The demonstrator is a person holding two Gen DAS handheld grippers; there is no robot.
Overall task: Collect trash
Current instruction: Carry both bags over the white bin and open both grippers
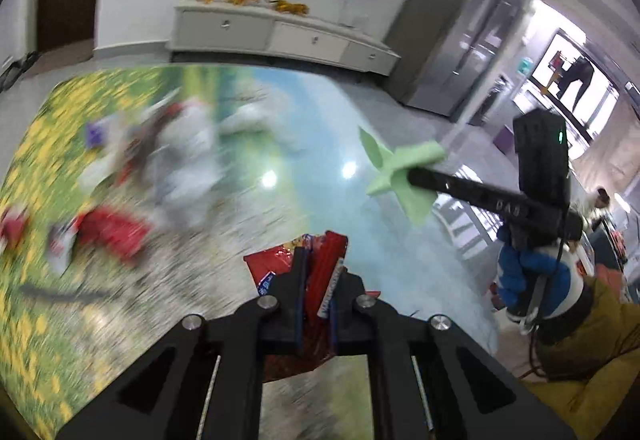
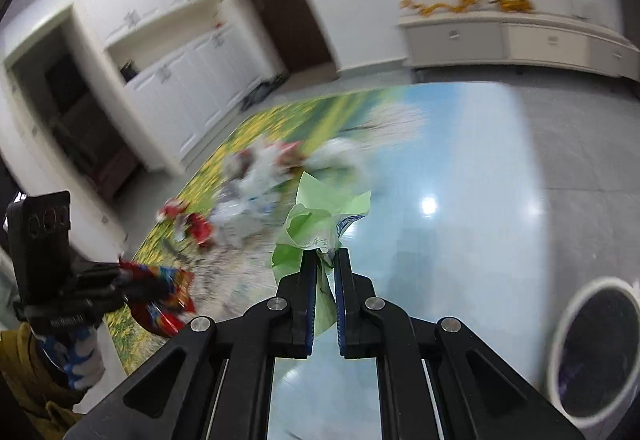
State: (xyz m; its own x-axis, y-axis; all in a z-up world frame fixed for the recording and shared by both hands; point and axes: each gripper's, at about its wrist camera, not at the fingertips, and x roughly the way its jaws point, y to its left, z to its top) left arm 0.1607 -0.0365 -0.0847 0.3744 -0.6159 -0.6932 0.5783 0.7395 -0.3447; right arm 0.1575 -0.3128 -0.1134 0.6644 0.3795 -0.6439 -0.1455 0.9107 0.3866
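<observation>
Left tool [image 1: 320,272] pinching red wrapper [image 1: 320,260] (crumpled), right tool [image 2: 325,260] pinching green wrapper [image 2: 320,211]

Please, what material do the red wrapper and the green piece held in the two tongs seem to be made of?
The red wrapper in the left tongs looks like glossy plastic or foil film: it shines, creases sharply and carries printed colours. The green piece in the right tongs looks like thin matte paper or soft film: it crumples in dull folds, without glare. Blur leaves both uncertain.
</observation>
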